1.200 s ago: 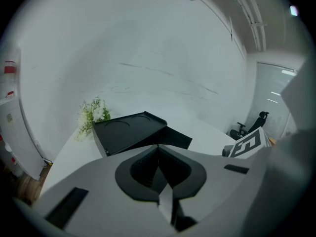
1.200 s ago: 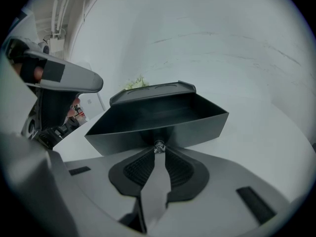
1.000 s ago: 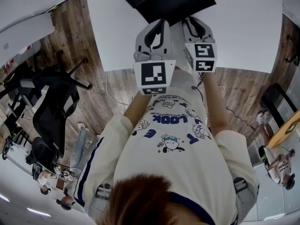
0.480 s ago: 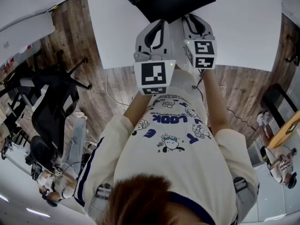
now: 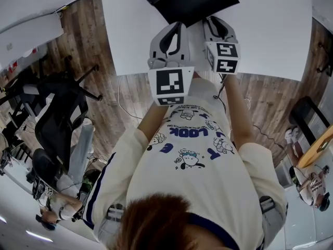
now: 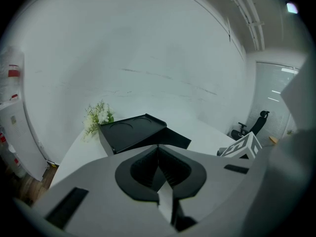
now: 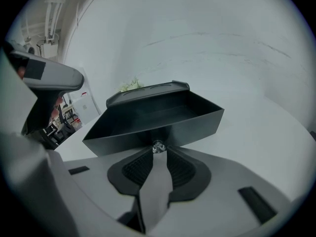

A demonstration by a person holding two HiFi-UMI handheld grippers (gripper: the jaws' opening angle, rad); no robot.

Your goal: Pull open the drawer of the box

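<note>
Standing person, seen from above, both arms stretched out forward over the near edge of the white table [image 5: 270,35]. Forearms bare, roughly parallel, elbows nearly straight. The two tools sit close side by side, both pointing away from the body and tilted down toward the tabletop.

Right gripper [image 7: 158,150]: aimed straight at the front of the drawer [image 7: 153,115]. Its jaws have just been opening and now stand a little apart. The small clear knob [image 7: 158,146] on the drawer front sits right at their tips, in the gap, and the pads look loose on it rather than pinched. Marker cube [image 5: 225,59] at its rear faces up toward the head.

Left gripper [image 6: 158,147]: jaws together, tips meeting, nothing between them. It hangs just left of the right one, short of the box [image 6: 131,131] and clear of it.

The box is black and sits on the far part of the table, ahead of both tools. Its drawer is pulled out toward the person, an open dark tray with nothing seen inside, sticking out from under the box's moulded top.

A small bunch of white flowers [image 6: 98,115] stands behind the box. Black office chair [image 5: 57,119] on the wood floor to the person's left.
</note>
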